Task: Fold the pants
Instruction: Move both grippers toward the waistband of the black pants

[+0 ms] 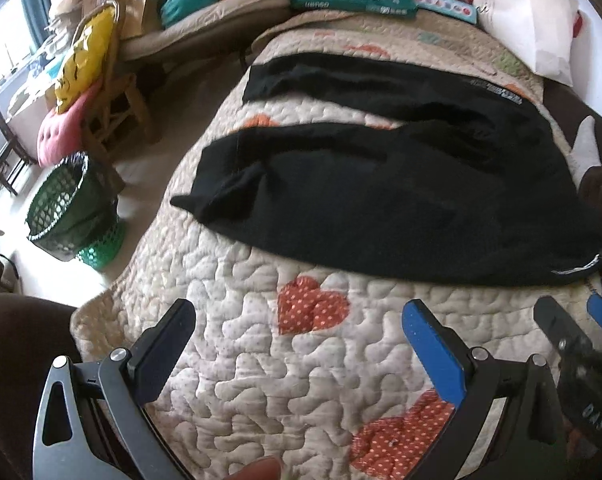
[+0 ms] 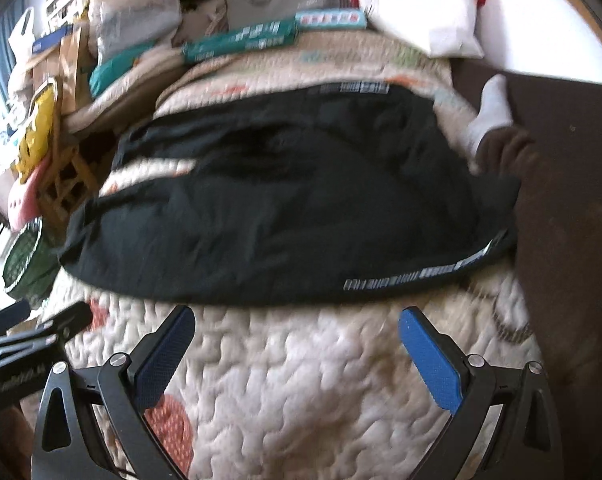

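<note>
Black pants lie spread on the quilt, legs apart. Left gripper and right gripper both gape wide, empty, hovering just short. Risk I see — pinching quilt along with fabric, dragging everything crooked.

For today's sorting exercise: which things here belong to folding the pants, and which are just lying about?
Part of the job:
black pants
quilt they lie on
left gripper, open
right gripper, open

Lying about:
green basket
white sock
yellow bag
green box
</note>
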The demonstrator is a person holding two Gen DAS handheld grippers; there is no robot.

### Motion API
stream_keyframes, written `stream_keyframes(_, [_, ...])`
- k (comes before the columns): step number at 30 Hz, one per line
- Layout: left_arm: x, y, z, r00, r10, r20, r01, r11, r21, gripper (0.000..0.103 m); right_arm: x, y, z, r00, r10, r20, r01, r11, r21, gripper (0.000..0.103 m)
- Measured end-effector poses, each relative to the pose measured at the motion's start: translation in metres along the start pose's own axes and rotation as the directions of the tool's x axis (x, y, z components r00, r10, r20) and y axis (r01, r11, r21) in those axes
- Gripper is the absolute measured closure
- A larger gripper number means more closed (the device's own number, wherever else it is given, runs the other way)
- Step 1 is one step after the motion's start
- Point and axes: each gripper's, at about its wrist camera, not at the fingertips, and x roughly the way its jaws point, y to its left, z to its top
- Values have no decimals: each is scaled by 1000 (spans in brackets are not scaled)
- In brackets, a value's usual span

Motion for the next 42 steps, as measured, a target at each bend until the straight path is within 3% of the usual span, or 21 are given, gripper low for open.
stream_keyframes(7, [33, -8, -12, 998, 25, -56, -21, 997, 72, 0, 21, 2, -7, 994, -17, -108, 17, 1000, -2, 0])
stream_keyframes(12, [35, -2, -18, 999, -8, -51, 10, 999, 52, 0, 33, -6, -10, 983, -8, -183, 17, 999, 46, 0])
stream_keyframes(16, [38, 8, -17, 996, -57, -67, 58, 998, 9, 0, 36, -7, -11, 981, -17, -196, 26, 999, 43, 0])
stream_keyframes(26, [35, 4, -32, 998, -65, 15, 65, 997, 43, 0, 44, -3, -10, 970, -54, -235, 57, 998, 8, 0])
stream_keyframes(34, [33, 4, -31, 998, -66, 2, 65, 997, 48, 0, 43, 1, -15, 971, -91, -221, 91, 996, -9, 0])
stream_keyframes(38, [26, 9, -26, 995, -74, -64, 77, 996, 52, 1, 41, 0, -15, 970, -79, -231, 77, 997, -19, 0])
stream_keyframes(42, [-3, 27, -14, 997, -82, -13, 82, 997, -8, 4, 32, 1, -12, 972, -62, -228, 54, 998, -40, 0])
